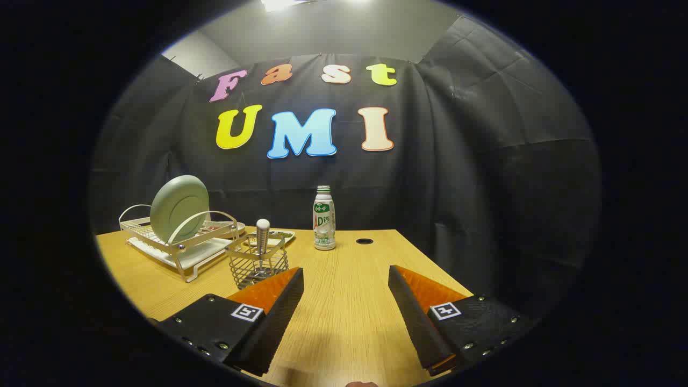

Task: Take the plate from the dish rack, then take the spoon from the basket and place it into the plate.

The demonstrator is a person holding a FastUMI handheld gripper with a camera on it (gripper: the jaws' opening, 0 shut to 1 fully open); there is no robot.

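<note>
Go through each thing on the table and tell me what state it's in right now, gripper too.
Plate: standing on edge in the rack, not yet taken.
Rack: on the table, holding the plate.
Spoon: upright in the basket, handle up.
Basket: upright, just ahead of the left finger.
Bottle: upright, cap on.
Gripper: open, holding nothing, over bare table.
</note>
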